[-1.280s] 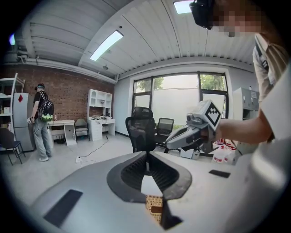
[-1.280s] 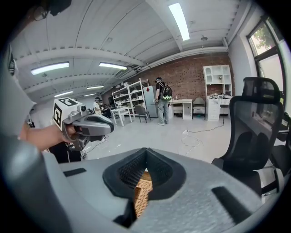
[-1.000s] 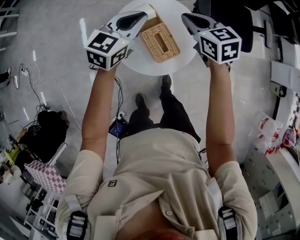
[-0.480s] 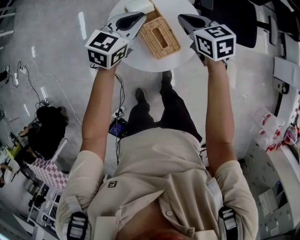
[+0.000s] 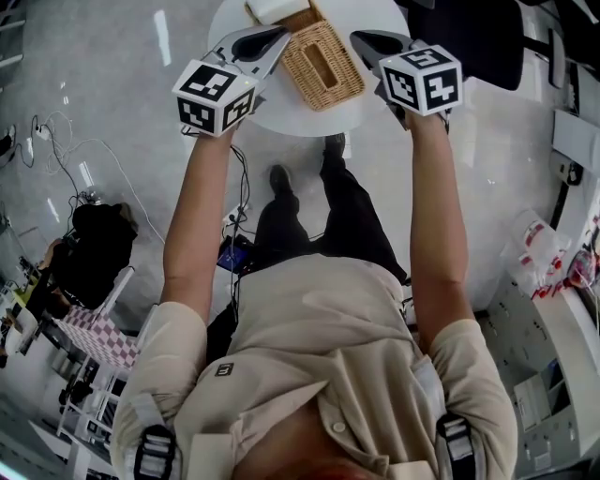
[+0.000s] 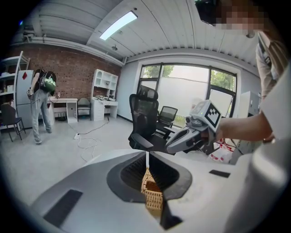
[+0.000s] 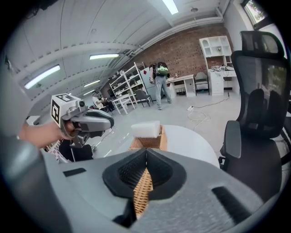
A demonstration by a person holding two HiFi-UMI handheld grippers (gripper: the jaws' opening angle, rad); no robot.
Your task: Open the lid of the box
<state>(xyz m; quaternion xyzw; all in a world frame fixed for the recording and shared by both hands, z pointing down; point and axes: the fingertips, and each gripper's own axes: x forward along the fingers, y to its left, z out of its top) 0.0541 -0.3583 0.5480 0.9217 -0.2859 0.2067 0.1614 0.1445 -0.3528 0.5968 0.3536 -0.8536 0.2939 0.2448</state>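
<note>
The woven box (image 5: 323, 64) sits on the round white table (image 5: 309, 124), a white block (image 5: 274, 9) at its far end. The left gripper (image 5: 279, 34) and right gripper (image 5: 360, 39) flank it, each with jaws clenched together.

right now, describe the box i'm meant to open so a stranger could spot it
On the round white table in front of the person lies a tan woven wicker box. Unlike the plain white block at its far end, it has an oblong slot in its top.
</note>
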